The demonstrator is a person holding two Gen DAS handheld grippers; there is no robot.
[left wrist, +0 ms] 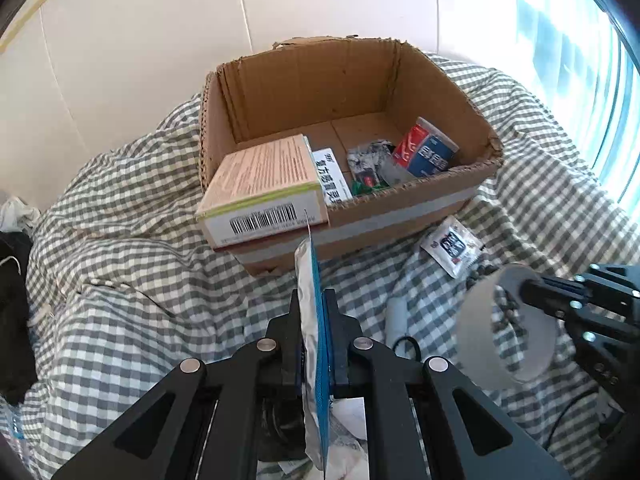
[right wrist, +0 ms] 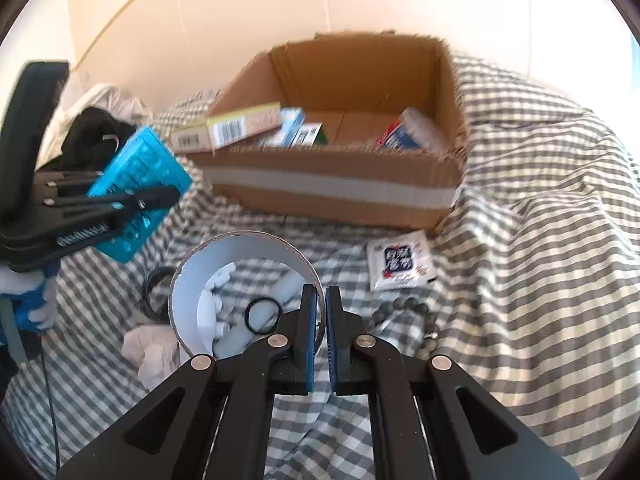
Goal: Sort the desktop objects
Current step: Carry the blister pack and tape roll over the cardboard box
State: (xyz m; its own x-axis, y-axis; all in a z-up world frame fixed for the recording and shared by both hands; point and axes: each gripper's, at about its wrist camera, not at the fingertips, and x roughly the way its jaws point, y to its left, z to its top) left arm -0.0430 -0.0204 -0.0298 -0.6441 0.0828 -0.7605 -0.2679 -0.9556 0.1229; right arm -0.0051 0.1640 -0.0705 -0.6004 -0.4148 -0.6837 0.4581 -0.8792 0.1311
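Inventory, left to right, of a bed covered by a grey-and-white checked cloth (right wrist: 540,208).

1. Dark and pale clothing (right wrist: 94,128), heaped at the bed's far left edge by the wall.
2. Left hand-held gripper (left wrist: 314,304): clamped on a blue blister pack (left wrist: 320,360) with foil backing, held edge-on in the left wrist view and raised off the cloth. In the right wrist view the same pack (right wrist: 140,188) shows its blue face, left of the carton.
3. Crumpled pale tissue (right wrist: 154,354), on the cloth near the bed's near left.
4. Black cord loop (right wrist: 154,290), on the cloth just left of the tape roll.
5. Right hand-held gripper (right wrist: 320,300): closed on the wall of a wide white tape roll (right wrist: 188,300), one finger inside the ring and one outside. The roll is held clear of the cloth; through it show white tubes (right wrist: 240,336) and a black ring (right wrist: 262,316), lying below.
6. Cardboard box (left wrist: 400,216), open-topped, taped band on its near wall, at the bed's far middle. Contents: a long pale medicine carton (left wrist: 264,188) leaning on the near left corner, a white-and-green packet (left wrist: 332,176), crumpled wrappers (left wrist: 368,164), a red-and-blue pouch (left wrist: 426,150) at the right.
7. Bead bracelet (right wrist: 408,308), dark beads, on the cloth right of the right hand-held gripper.
8. White sachet (right wrist: 400,266) with a dark printed label, on the cloth just before the box's near right corner.
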